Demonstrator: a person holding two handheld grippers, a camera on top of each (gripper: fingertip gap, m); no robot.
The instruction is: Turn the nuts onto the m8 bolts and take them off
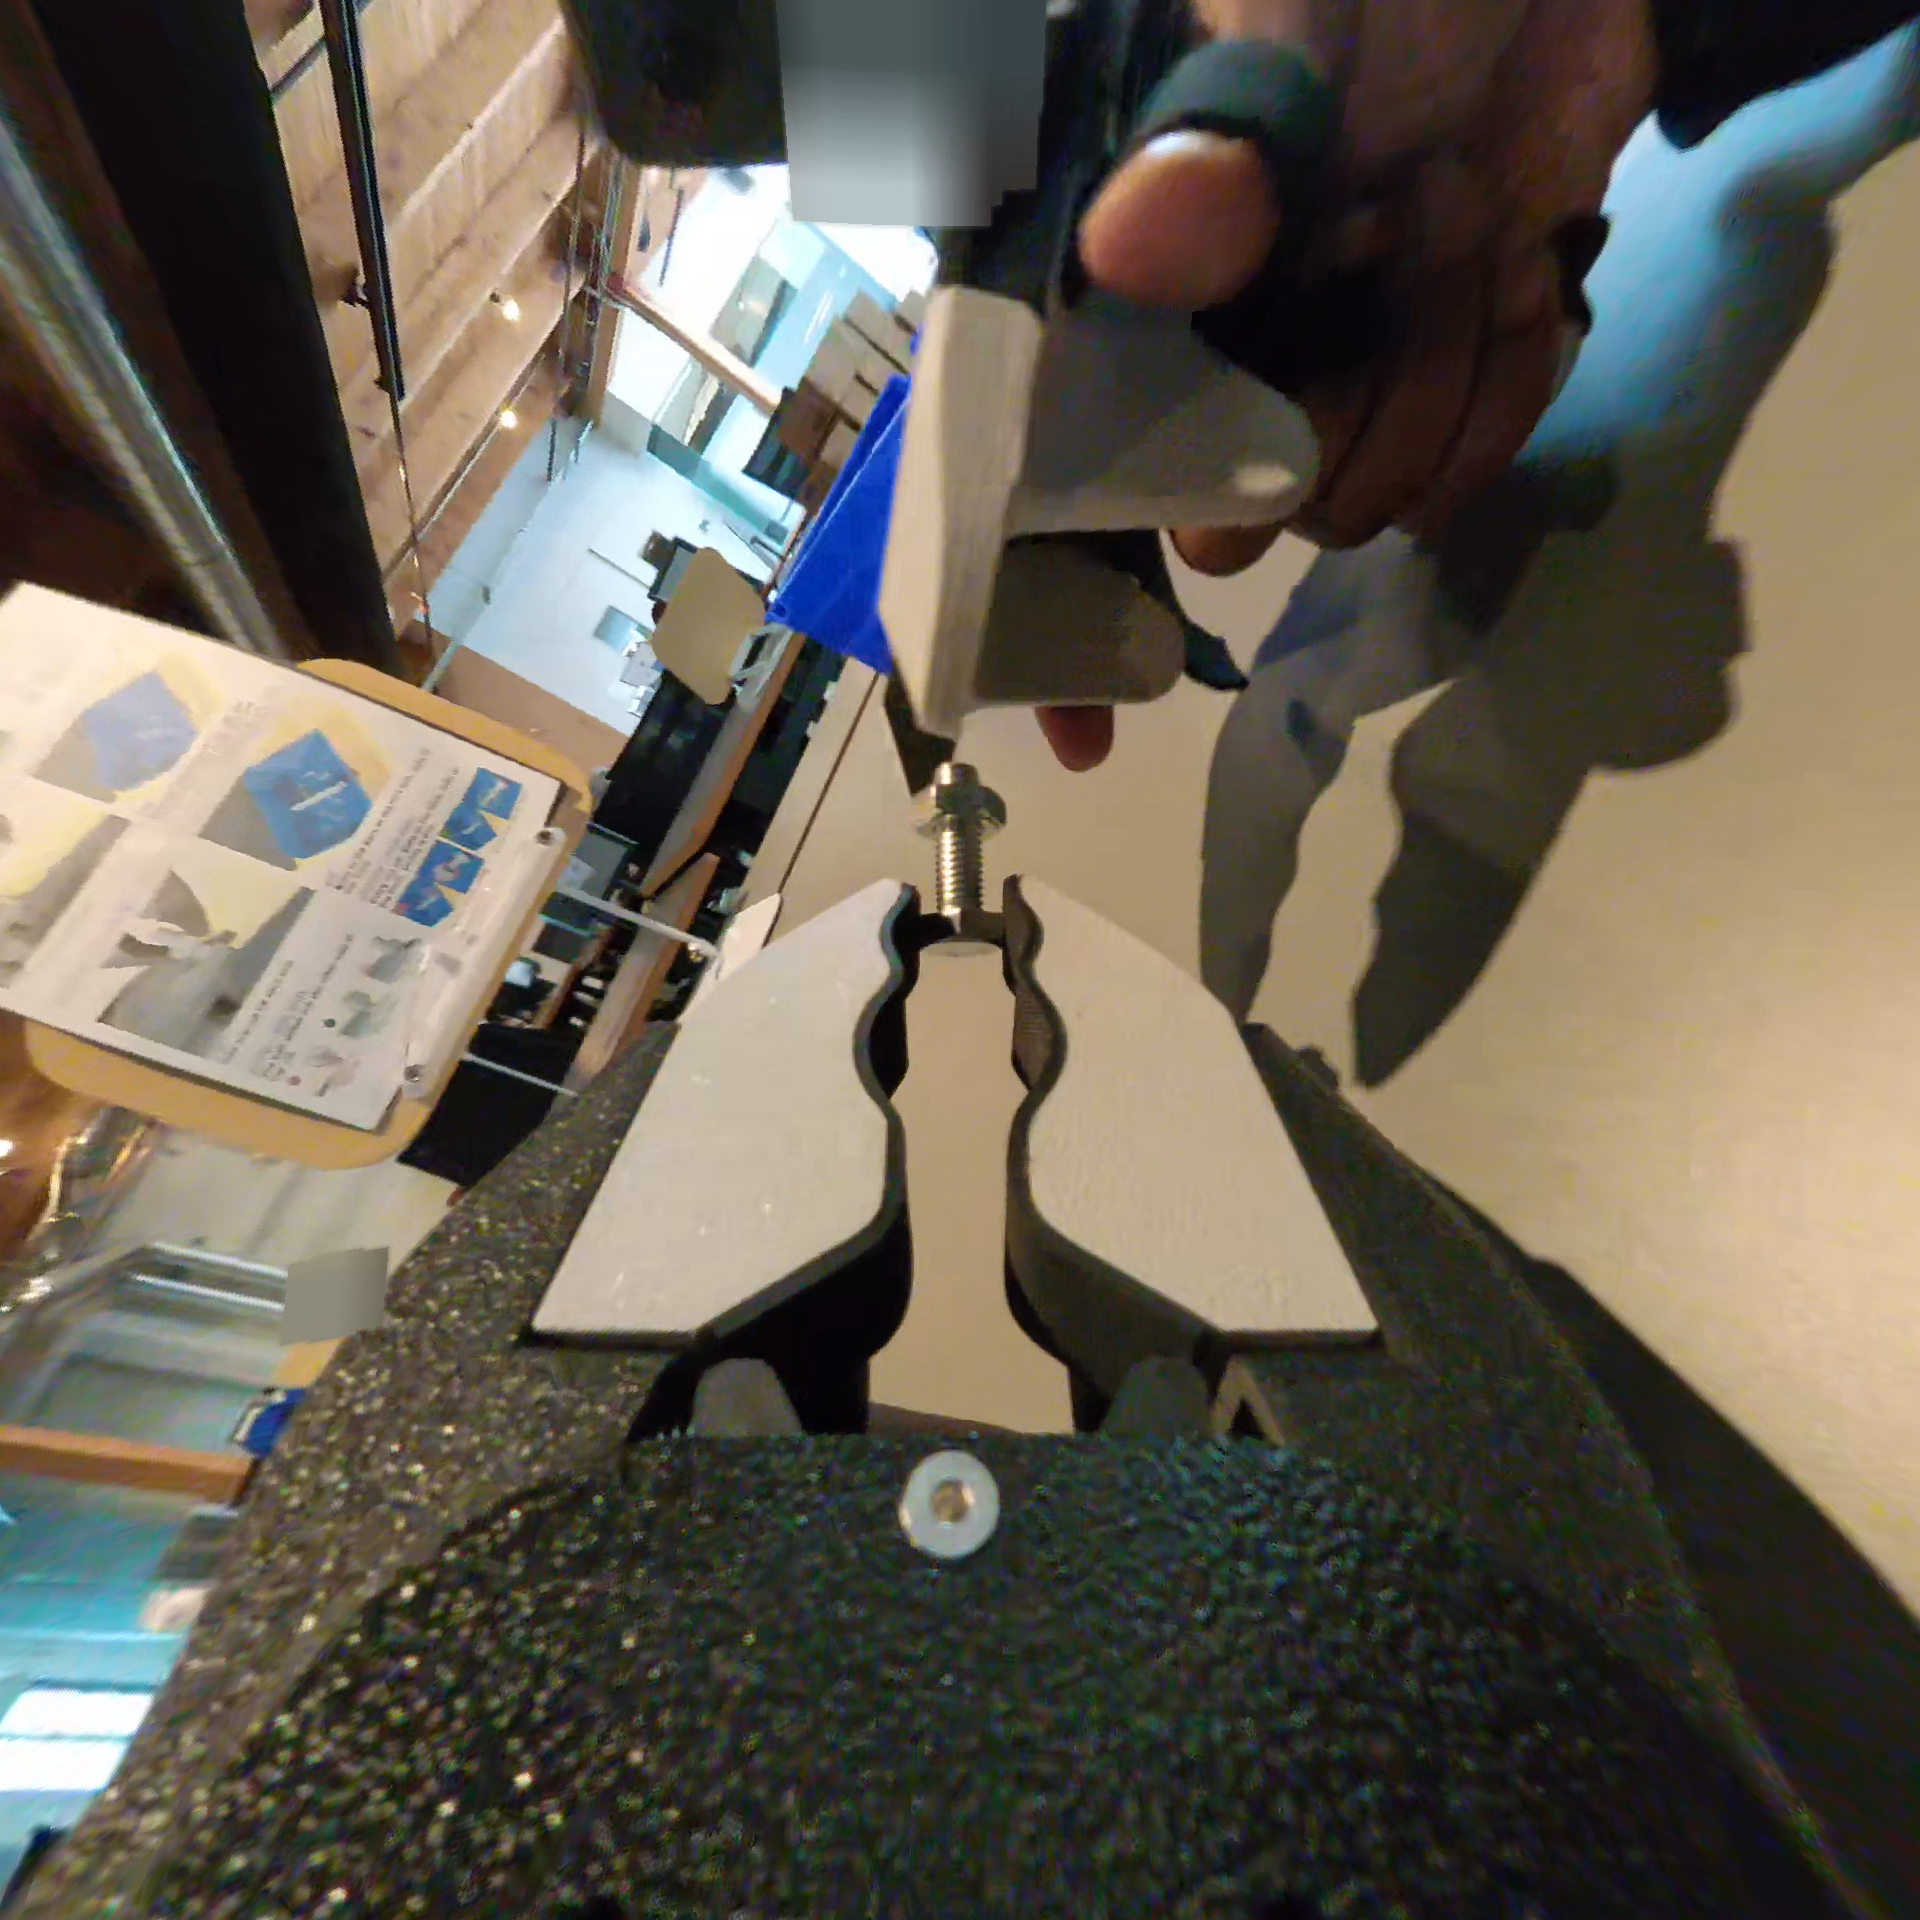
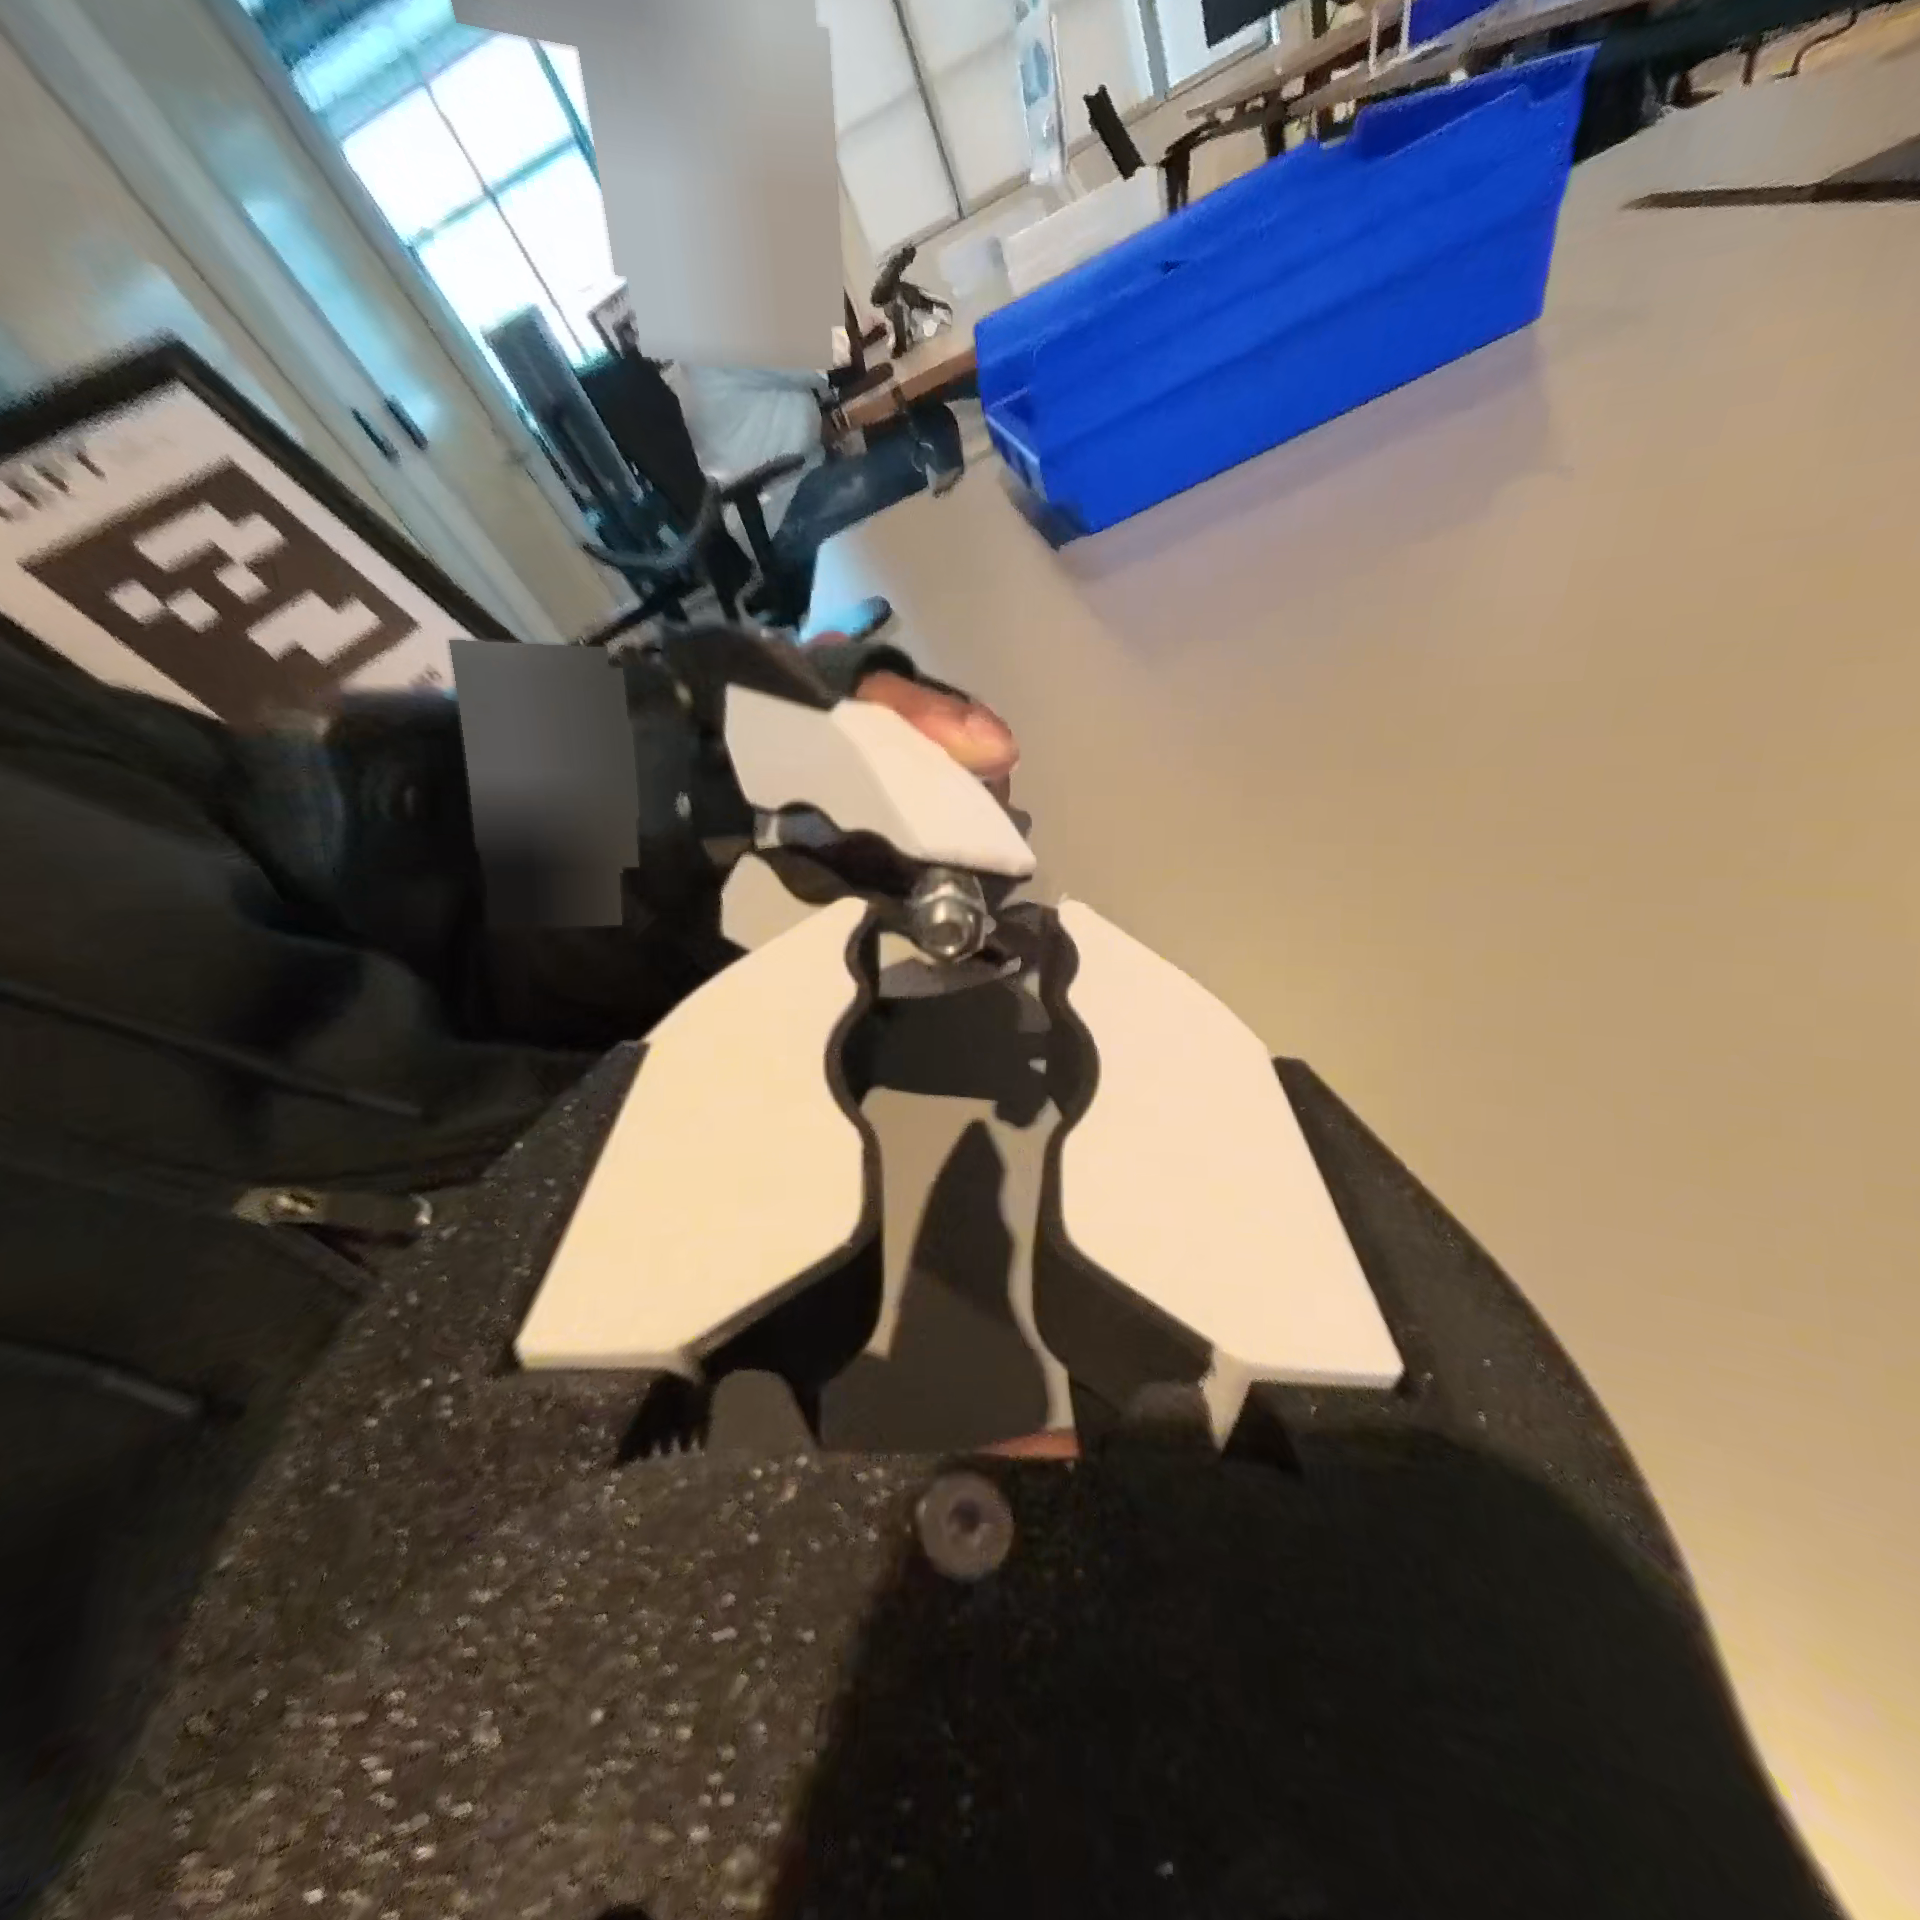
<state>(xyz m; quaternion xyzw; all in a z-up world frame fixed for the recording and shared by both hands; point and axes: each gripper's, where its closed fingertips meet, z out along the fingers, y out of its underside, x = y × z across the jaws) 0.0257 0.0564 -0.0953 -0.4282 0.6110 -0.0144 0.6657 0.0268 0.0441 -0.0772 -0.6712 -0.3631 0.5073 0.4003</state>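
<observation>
The left tool (image 1: 961, 914) pinches the bolt (image 1: 957, 871) by its head, shank pointing straight away toward the right tool (image 2: 956, 925), whose tips sit partly parted around the nut (image 1: 961, 805) (contact unclear), above the desk (image 2: 1455, 831).

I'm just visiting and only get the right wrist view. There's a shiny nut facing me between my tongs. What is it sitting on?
Observer: The left wrist view shows a bolt; the left tongs pinch its head.
Visitor: Is the nut screwed all the way down?
Observer: No. The nut sits near the bolt's free end, with bare thread between it and the head.
Visitor: Are my tongs squeezing it?
Observer: From that side, the right tongs reach only to the nut's outer end; it doesn't look clamped.
</observation>
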